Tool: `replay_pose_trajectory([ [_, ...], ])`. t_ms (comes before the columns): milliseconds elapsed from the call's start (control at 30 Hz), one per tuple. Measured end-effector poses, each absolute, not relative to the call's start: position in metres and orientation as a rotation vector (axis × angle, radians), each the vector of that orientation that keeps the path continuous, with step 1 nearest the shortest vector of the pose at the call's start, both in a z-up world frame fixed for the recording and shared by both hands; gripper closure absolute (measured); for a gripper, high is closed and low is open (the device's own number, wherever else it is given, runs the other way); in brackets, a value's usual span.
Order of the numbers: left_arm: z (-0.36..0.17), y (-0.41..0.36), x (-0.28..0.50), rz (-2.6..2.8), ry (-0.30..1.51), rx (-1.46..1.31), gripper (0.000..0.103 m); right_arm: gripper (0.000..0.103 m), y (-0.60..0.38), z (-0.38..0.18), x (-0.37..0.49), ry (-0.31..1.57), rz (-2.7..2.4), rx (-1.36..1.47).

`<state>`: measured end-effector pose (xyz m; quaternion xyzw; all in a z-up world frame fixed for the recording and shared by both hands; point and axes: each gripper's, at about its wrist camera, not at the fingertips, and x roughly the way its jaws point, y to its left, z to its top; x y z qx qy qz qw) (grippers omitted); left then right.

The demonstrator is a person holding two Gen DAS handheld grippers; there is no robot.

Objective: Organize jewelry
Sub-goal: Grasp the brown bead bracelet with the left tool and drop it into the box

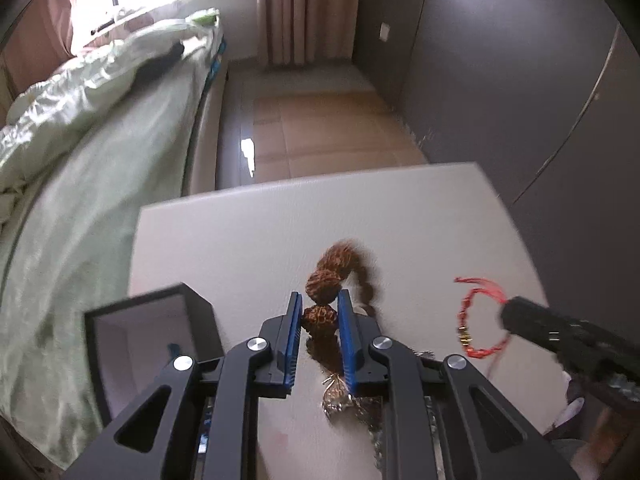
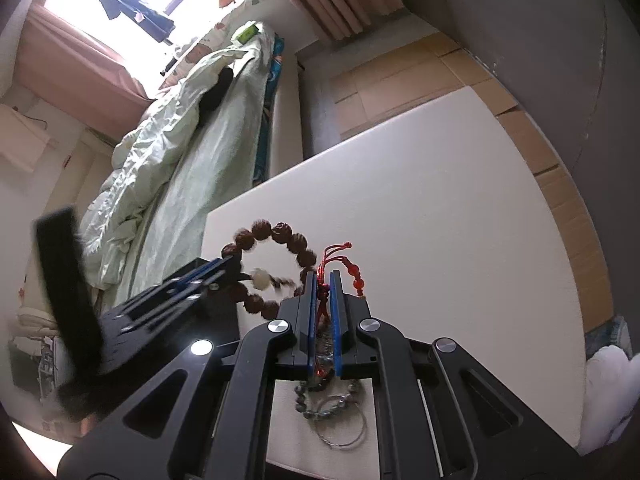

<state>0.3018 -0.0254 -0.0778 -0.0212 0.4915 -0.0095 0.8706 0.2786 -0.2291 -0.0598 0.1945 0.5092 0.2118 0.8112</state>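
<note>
My left gripper (image 1: pixel 319 300) is shut on a brown bead bracelet (image 1: pixel 322 285) and holds it above the white table (image 1: pixel 400 216). The bracelet also shows as a ring of brown beads in the right wrist view (image 2: pixel 276 236), with the left gripper (image 2: pixel 224 270) on its left side. My right gripper (image 2: pixel 323 278) is shut on a red cord bracelet (image 2: pixel 356 274) and holds it in the air. In the left wrist view the red bracelet (image 1: pixel 466 320) hangs from the right gripper (image 1: pixel 506 314). A black open box (image 1: pixel 148 344) stands at the table's left.
A silvery chain pile (image 1: pixel 344 400) lies on the table under the left gripper. A dark bead bracelet and a thin metal ring (image 2: pixel 340 420) lie under the right gripper. A bed with green bedding (image 1: pixel 80 152) runs along the left. A dark wall (image 1: pixel 520 80) is on the right.
</note>
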Motion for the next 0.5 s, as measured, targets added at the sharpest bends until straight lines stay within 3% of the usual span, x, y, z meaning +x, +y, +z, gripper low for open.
replay_pose_trajectory([
  [500, 0.004, 0.018, 0.256, 0.043, 0.897, -0.048, 0.087, 0.095, -0.197, -0.033, 0.268, 0.988, 0.593, 0.467],
])
